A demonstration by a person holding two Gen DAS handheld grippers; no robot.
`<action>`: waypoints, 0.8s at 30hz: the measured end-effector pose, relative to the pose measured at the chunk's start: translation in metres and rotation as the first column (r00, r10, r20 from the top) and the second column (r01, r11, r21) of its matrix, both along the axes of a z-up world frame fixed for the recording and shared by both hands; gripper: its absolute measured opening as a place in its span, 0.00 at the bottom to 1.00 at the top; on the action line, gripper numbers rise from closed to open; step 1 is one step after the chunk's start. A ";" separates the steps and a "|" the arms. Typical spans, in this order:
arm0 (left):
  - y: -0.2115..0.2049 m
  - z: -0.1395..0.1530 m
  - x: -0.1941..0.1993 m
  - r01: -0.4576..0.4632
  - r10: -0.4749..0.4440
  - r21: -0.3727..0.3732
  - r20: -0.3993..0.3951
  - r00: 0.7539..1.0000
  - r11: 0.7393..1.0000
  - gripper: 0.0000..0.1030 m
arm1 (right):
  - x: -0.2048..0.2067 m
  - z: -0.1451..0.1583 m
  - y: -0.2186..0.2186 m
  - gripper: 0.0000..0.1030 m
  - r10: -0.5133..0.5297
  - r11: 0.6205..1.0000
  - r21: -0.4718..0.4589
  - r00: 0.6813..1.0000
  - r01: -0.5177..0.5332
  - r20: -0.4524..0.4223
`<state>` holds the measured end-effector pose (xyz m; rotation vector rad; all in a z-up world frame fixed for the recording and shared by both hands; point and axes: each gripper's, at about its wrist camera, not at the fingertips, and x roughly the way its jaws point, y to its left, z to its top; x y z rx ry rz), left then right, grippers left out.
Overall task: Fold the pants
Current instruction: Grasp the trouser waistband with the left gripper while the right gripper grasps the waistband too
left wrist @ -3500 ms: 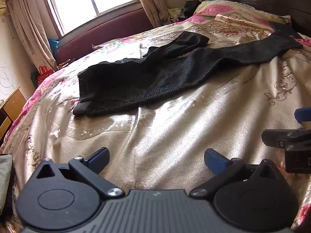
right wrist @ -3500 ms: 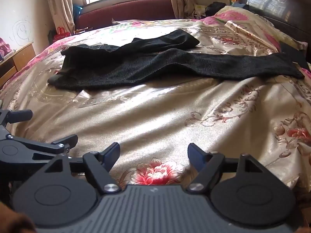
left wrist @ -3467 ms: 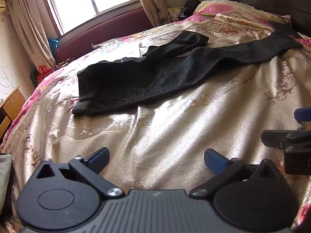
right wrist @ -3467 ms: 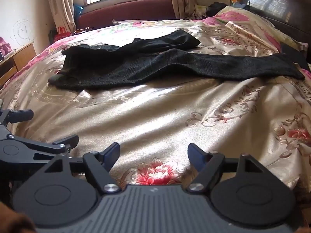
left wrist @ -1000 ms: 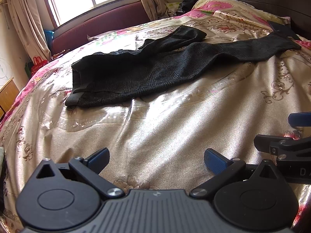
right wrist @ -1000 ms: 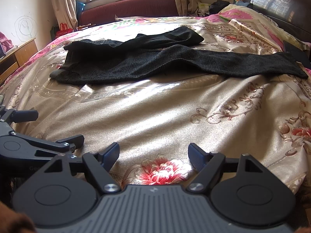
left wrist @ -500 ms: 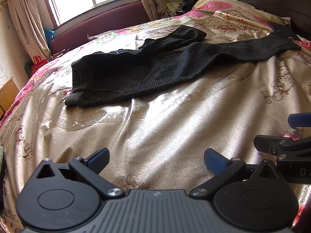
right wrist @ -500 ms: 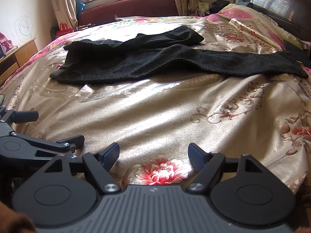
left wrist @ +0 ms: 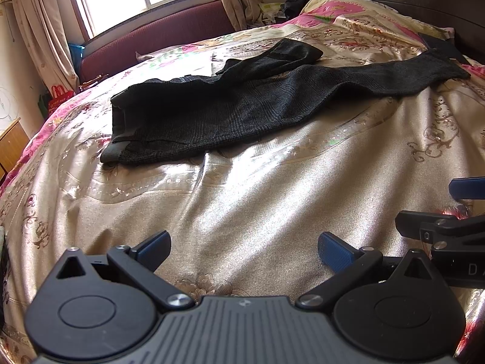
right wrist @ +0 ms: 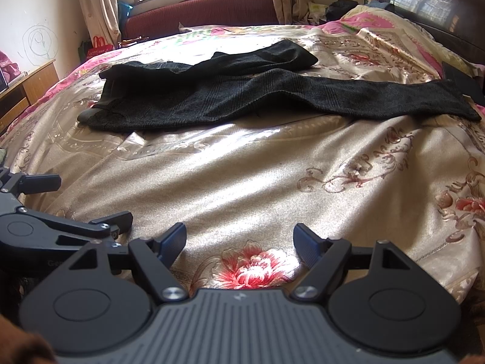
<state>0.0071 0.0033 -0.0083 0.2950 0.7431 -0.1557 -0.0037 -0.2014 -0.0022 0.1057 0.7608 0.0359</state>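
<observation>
Dark grey pants lie spread on the bed, waistband at the left, one leg stretched out to the right, the other leg folded back behind it. They also show in the right wrist view. My left gripper is open and empty, low over the bedspread, well short of the pants. My right gripper is open and empty, beside the left one. The right gripper shows at the left wrist view's right edge. The left gripper shows at the right wrist view's left edge.
The bed has a gold floral bedspread. A dark red padded bench stands under the window at the far side. A dark headboard is at the right. A wooden nightstand stands at the left.
Both grippers have moved slightly forward toward the pants and stay open. The pants have not moved.
</observation>
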 end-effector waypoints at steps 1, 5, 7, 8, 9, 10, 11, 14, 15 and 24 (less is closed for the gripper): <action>0.000 0.000 0.000 0.000 0.000 0.001 0.002 1.000 1.000 1.00 | 0.000 0.000 0.000 0.76 0.000 1.000 0.000 1.000 0.000 0.000; 0.000 0.003 -0.001 0.005 -0.006 0.016 0.032 0.999 1.000 1.00 | 0.001 0.001 0.000 0.76 0.002 1.000 0.005 1.000 -0.002 -0.001; 0.002 0.007 0.000 0.009 -0.009 0.014 0.056 0.998 1.000 1.00 | 0.005 0.003 0.001 0.76 0.008 1.000 0.017 1.000 -0.008 -0.001; 0.005 0.010 0.004 0.009 -0.009 0.004 0.058 0.998 1.000 1.00 | 0.008 0.005 0.001 0.76 0.016 1.000 0.018 1.000 -0.016 0.005; 0.009 0.012 0.008 0.003 -0.002 -0.012 0.058 0.998 1.000 1.00 | 0.011 0.007 0.002 0.76 0.019 1.000 0.014 1.000 -0.019 0.013; 0.013 0.014 0.013 -0.002 0.004 -0.028 0.058 0.998 1.000 1.00 | 0.018 0.011 0.003 0.76 0.026 1.000 0.008 0.999 -0.026 0.026; 0.017 0.015 0.019 -0.010 0.012 -0.038 0.057 0.998 0.999 1.00 | 0.026 0.014 0.005 0.76 0.036 0.999 0.001 0.999 -0.036 0.039; 0.031 0.015 0.042 -0.061 0.063 -0.022 0.075 0.995 0.998 1.00 | 0.053 0.021 0.017 0.76 0.077 0.996 -0.047 0.995 -0.074 0.066; 0.036 0.015 0.050 -0.086 0.086 -0.010 0.083 0.993 0.996 1.00 | 0.063 0.022 0.023 0.76 0.097 0.993 -0.070 0.992 -0.092 0.075; 0.087 0.005 0.125 -0.160 0.150 0.070 0.132 0.980 0.985 1.00 | 0.151 0.009 0.090 0.75 0.336 0.930 -0.191 0.936 -0.313 0.104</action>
